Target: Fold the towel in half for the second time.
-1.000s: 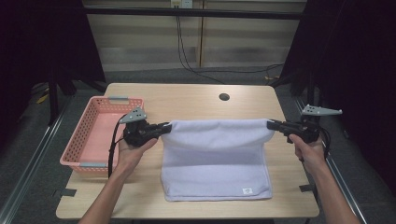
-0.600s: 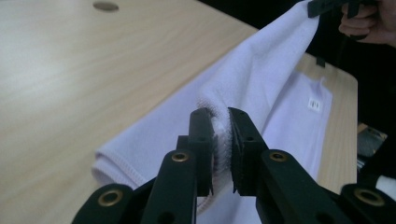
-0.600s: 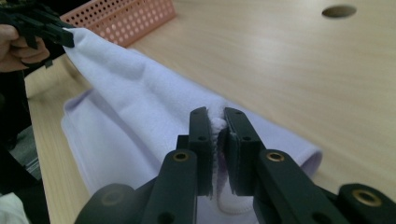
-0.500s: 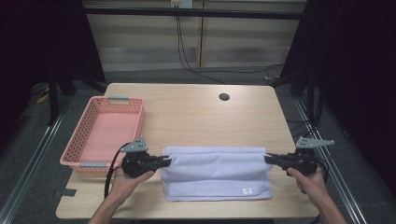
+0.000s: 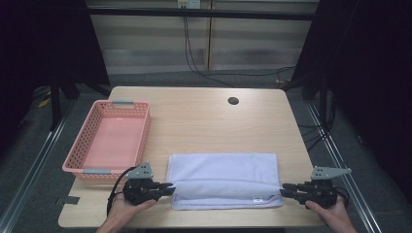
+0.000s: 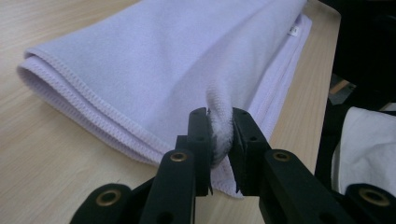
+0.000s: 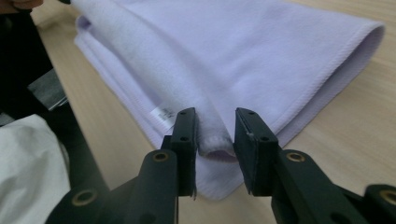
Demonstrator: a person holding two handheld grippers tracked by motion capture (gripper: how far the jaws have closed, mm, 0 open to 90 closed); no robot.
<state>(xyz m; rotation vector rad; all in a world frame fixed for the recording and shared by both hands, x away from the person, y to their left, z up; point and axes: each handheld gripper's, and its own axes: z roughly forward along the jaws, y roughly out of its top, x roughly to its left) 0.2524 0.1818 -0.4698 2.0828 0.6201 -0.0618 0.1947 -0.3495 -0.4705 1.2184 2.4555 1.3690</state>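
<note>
left gripper [image 6: 219, 140] still pinches the towel [image 5: 223, 170] corner while right gripper's [image 7: 215, 140] jaws have just been opening, so uneven release could skew the fold

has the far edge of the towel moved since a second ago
Yes. The towel edge has come toward the table's near side, folded over, away from the round hole.
</note>
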